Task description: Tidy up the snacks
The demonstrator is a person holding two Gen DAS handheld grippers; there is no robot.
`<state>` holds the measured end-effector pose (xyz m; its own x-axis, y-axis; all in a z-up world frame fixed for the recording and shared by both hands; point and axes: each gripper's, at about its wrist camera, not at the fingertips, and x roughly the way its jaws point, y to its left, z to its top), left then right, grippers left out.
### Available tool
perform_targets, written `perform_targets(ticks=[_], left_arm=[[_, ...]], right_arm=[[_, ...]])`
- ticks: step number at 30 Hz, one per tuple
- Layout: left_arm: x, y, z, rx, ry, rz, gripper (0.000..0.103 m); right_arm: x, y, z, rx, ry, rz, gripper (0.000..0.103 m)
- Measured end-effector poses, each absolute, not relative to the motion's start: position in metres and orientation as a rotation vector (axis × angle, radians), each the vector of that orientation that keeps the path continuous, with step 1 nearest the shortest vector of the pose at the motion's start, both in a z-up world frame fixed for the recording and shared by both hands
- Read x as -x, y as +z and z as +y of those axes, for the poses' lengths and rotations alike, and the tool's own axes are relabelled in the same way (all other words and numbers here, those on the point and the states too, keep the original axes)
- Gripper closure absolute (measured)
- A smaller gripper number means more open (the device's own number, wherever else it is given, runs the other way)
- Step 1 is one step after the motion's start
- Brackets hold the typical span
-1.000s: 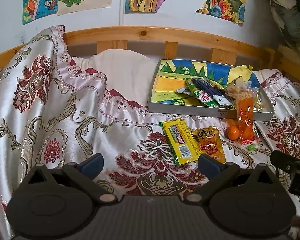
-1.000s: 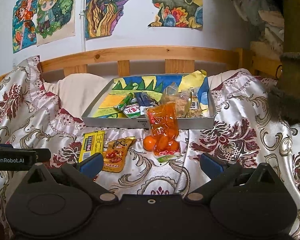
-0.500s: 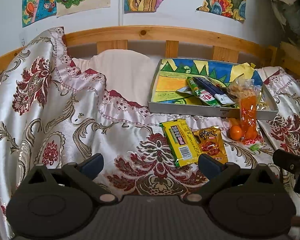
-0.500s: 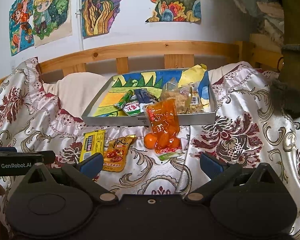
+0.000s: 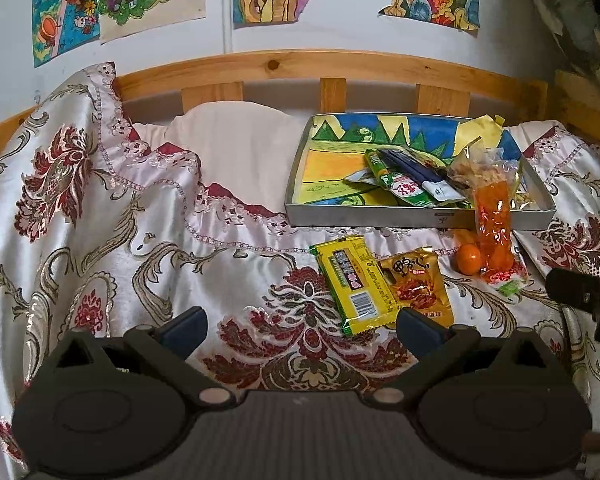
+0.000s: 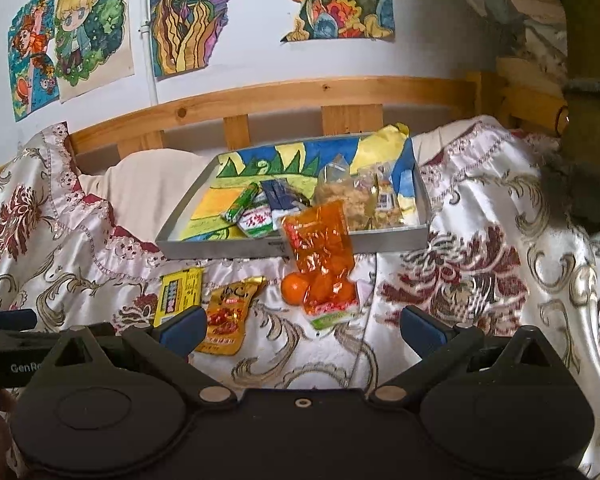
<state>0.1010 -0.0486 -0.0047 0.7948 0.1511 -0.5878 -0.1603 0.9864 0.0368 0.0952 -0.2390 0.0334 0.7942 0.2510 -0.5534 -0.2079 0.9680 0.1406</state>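
Observation:
A grey tray lined with a colourful drawing sits on the patterned bedspread and holds several snack packets. An orange bag of oranges leans over the tray's front rim, with a loose orange beside it. A yellow-green packet and an orange-gold packet lie on the cloth in front of the tray. My left gripper is open and empty just short of the two packets. My right gripper is open and empty near the orange bag.
A wooden bed rail runs behind the tray, under a wall with drawings. A cream pillow lies left of the tray. The bedspread rises in a fold at the left. Draped fabric and a dark furry object stand at the right.
Both grippers have moved forward a little toward the snacks, which now look larger and nearer. Both stay open and empty. No snack has moved.

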Motion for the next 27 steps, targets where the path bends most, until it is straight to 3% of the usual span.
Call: perform_targets(ticks=[27], left_arm=[[-0.186, -0.021, -0.062, -0.011, 0.198, 0.744, 0.001]], right_arm=[[-0.142, 0.020, -0.223, 0.123, 0.331, 0.558, 0.001]])
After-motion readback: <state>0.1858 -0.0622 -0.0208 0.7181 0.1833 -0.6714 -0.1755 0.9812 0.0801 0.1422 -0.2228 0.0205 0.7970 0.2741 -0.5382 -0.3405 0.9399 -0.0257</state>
